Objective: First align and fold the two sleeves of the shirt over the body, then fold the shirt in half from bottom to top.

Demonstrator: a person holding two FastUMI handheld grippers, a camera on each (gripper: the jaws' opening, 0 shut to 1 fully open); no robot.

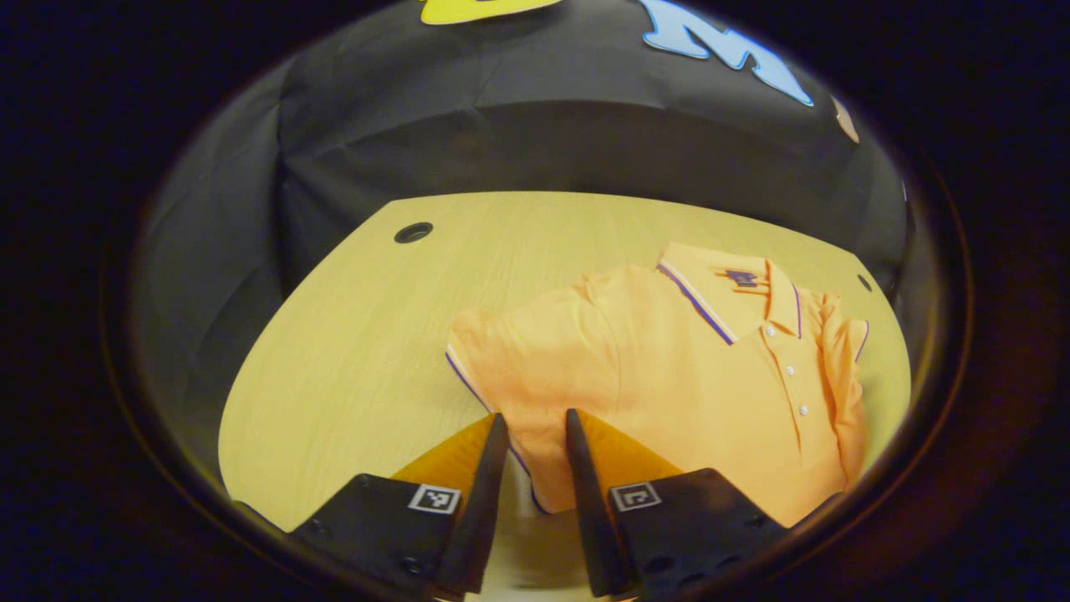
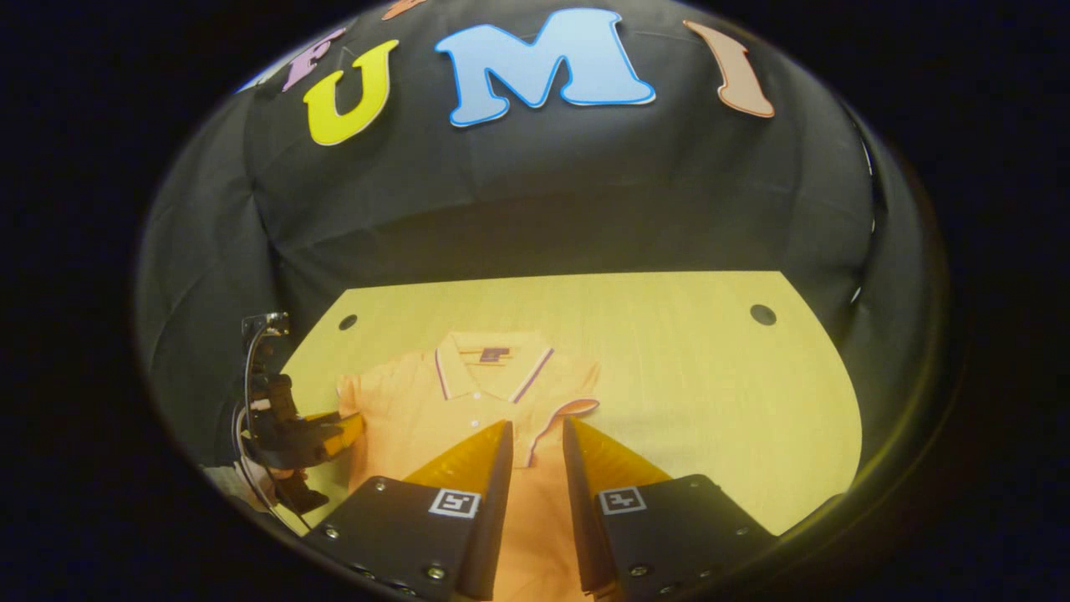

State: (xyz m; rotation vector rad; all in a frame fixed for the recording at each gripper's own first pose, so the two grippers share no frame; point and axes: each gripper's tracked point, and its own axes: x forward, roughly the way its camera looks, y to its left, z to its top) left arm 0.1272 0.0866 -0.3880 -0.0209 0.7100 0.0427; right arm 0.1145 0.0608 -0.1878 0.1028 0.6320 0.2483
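In the left gripper view, a round hole (image 1: 413,232) sits in the far left part of the wooden desk (image 1: 351,334). To its right lies the orange shirt (image 1: 669,376), flat on the desk with its collar (image 1: 736,293) towards the booth wall and the button row running down its front. One sleeve (image 1: 493,351) spreads out over the wood on the left; the other sleeve (image 1: 844,368) lies along the shirt's right edge. The left tongs (image 1: 537,425) hang just above the hem of the left-hand sleeve, spread with a narrow gap, gripping nothing.

In the right gripper view, the left tongs (image 2: 347,428) and the hand rig behind them show at the left edge, their tips at the shirt's sleeve. The shirt (image 2: 435,410) lies on the left half of the desk (image 2: 710,393), collar (image 2: 493,368) away from the camera. The right tongs (image 2: 537,431) are above the shirt's body near the nearer sleeve (image 2: 568,410), spread slightly and holding nothing. A hole (image 2: 762,314) marks the desk's far right.
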